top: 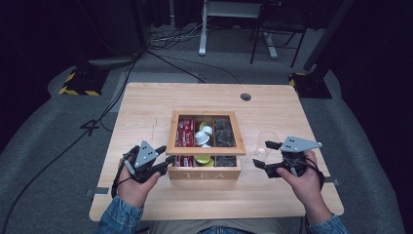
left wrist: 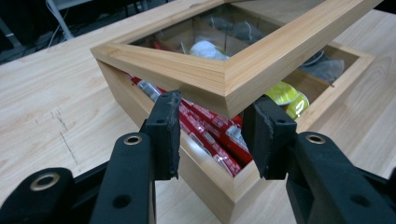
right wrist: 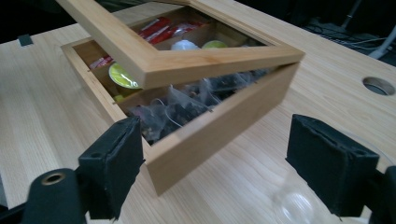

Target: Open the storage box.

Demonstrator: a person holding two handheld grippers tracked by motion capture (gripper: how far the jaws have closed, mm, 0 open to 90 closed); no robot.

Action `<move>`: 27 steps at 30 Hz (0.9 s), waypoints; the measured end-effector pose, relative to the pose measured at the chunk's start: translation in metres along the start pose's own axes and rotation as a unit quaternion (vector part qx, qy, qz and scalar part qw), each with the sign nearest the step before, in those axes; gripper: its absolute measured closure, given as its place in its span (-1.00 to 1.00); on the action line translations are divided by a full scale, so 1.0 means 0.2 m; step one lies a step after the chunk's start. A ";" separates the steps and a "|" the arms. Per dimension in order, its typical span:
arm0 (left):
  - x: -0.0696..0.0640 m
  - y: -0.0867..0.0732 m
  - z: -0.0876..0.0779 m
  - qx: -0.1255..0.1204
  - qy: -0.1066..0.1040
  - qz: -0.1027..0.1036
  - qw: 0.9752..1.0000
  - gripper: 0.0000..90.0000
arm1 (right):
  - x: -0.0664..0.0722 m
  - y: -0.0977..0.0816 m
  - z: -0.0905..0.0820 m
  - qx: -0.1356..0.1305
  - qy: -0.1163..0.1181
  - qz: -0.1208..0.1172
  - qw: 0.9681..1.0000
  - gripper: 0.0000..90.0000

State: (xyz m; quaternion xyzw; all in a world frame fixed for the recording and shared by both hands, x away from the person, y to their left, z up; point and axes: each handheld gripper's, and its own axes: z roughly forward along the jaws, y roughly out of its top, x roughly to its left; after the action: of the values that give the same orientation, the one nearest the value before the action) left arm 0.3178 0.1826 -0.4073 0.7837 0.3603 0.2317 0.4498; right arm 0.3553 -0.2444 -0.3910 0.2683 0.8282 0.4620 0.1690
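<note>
The left gripper [left wrist: 212,119] is pinching the near-left corner of the glass-paned lid [top: 206,132] and propping it partway open over the wooden tea box [top: 204,173], which is sitting mid-table [top: 146,102]. It's only a corner grip, so I'm thinking the lid could be slipping off the pads and slamming down, or the whole box could be skidding or tipping as the lid goes up. The right gripper [top: 267,155] is hovering to the right with its jaws wide apart, holding nothing. A clear glass cup [top: 267,141] is sitting just beside it, easy to knock. Red sachets [left wrist: 210,128], yellow pods [left wrist: 286,95] and dark tea bags [right wrist: 180,109] are filling the compartments.
</note>
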 end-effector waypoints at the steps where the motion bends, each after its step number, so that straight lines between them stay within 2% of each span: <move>1: 0.00 0.00 0.00 -0.002 0.000 -0.001 1.000 0.28 | 0.01 0.01 0.02 0.003 0.003 -0.003 1.000 -0.63; 8: 0.02 0.03 0.01 -0.008 0.002 0.002 1.000 0.28 | 0.05 0.06 0.12 0.008 0.010 -0.029 1.000 -0.65; 9: 0.03 0.04 0.01 -0.009 0.003 0.002 1.000 0.28 | 0.06 0.07 0.15 0.008 0.005 -0.037 0.999 -0.63; 13: 0.03 0.05 0.02 -0.011 0.005 0.005 1.000 0.28 | 0.07 0.11 0.20 -0.007 -0.005 -0.043 0.999 -0.50; 19: 0.04 0.06 0.02 -0.015 0.007 0.004 1.000 0.26 | 0.07 0.14 0.24 -0.007 -0.019 -0.067 0.998 -0.42; 27: 0.05 0.07 0.03 -0.015 0.006 0.005 1.000 0.25 | 0.06 0.15 0.26 -0.021 -0.020 -0.061 0.998 -0.27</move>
State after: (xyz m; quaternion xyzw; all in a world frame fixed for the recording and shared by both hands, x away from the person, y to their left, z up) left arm 0.3324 0.1829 -0.3979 0.7773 0.3554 0.2437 0.4583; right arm 0.3815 -0.1891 -0.3929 0.2229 0.8296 0.4627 0.2190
